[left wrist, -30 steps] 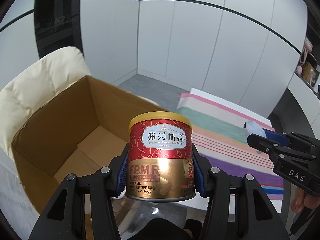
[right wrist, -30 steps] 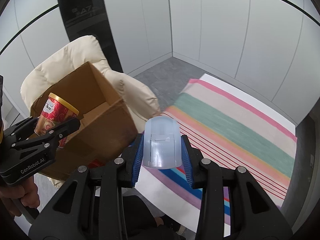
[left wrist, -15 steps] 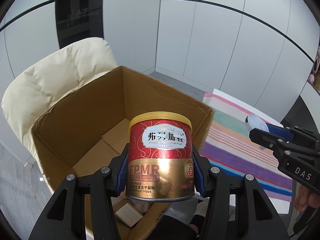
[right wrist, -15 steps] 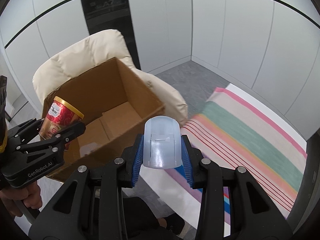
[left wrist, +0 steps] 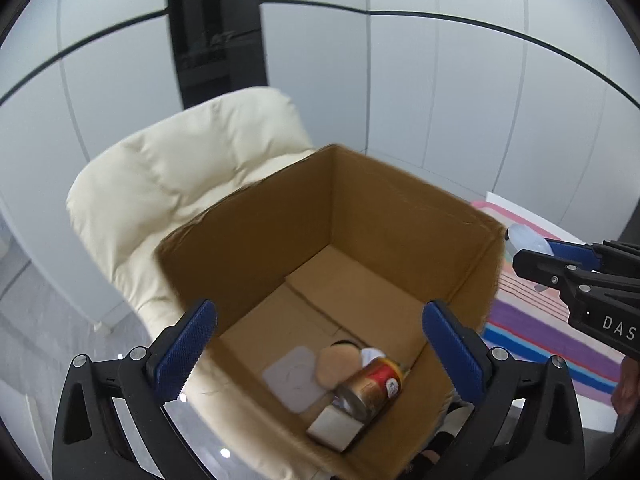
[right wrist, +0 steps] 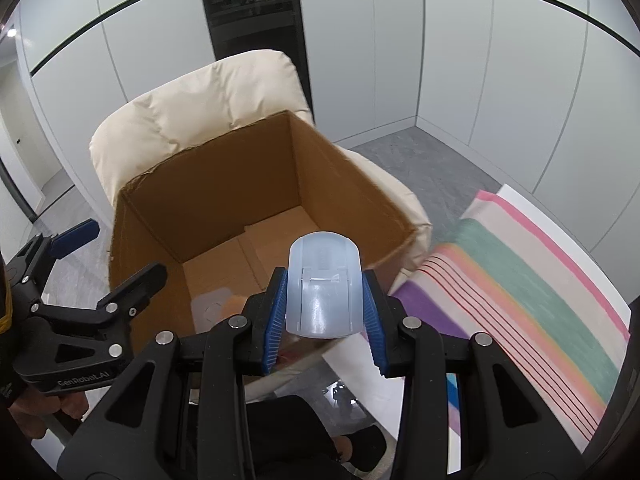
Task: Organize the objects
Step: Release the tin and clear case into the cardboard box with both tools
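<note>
The red and gold cat-food can [left wrist: 370, 386] lies tilted and blurred in the near corner of the open cardboard box [left wrist: 280, 240], below my left gripper [left wrist: 316, 312]. That gripper's jaws are opening wide over the box with nothing between them. My right gripper [right wrist: 324, 280] is shut on a pale translucent plastic piece [right wrist: 323, 300], held above the box's [right wrist: 224, 184] near right rim. Seen from the left wrist, the right gripper [left wrist: 560, 256] comes in at the right edge. In the right wrist view the left gripper [right wrist: 108, 258] stands wide open at the left.
The box sits on a cream padded chair [left wrist: 180, 184]. Inside it also lie a tan round thing [left wrist: 336, 364], a pale grey square pad [left wrist: 294, 376] and a white block [left wrist: 332, 428]. A striped cloth [right wrist: 520, 280] covers the table on the right. White wall panels stand behind.
The left gripper moved over the box and let go of the can, which now lies inside the box. The right gripper, still holding the pale piece, moved toward the box.
</note>
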Available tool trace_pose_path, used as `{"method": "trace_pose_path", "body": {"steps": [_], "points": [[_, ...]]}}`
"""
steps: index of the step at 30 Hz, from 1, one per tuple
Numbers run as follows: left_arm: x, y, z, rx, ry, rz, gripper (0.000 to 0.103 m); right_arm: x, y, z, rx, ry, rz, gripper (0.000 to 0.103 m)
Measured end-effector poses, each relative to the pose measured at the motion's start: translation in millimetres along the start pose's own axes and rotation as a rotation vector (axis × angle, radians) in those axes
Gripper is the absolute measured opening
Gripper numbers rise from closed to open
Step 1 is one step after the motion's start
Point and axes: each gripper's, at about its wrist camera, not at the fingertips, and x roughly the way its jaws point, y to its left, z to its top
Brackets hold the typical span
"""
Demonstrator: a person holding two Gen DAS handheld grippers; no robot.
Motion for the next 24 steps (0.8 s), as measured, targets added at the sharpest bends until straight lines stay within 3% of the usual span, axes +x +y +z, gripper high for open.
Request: {"method": "trace_pose_path", "body": {"steps": [7, 16, 17, 19, 21, 24], "points": [[-10.9, 45.3, -7.2, -0.098, 0.005, 0.039, 0.103, 12.7, 44.2, 5.8, -0.067, 0.009, 0.037, 0.038], [-16.4, 67.0, -10.1, -0.148, 0.012, 0.062, 0.103, 27.3, 77.2, 6.5, -0.123, 0.017, 0.055, 0.039], [-16.1, 67.3, -10.4, -0.148, 0.013, 0.064, 0.103, 28.0, 78.2, 6.8, -0.127, 0.013, 0.058, 0.043], [-14.9, 66.3, -10.1, -0.147, 0.014, 0.067, 0.103, 27.2, 78.5, 7.7, -0.127, 0.004, 0.052, 0.08], [-13.8, 65.4, -9.6, -0.145, 0.015, 0.066, 0.103, 23.5, 75.4, 8.7, -0.106, -0.017, 0.053, 0.088], [-12.8, 60.9, -10.0, -0.131, 0.015, 0.061, 0.103, 19.5, 68.6, 12.2, -0.072, -0.033, 0.049, 0.092]]}}
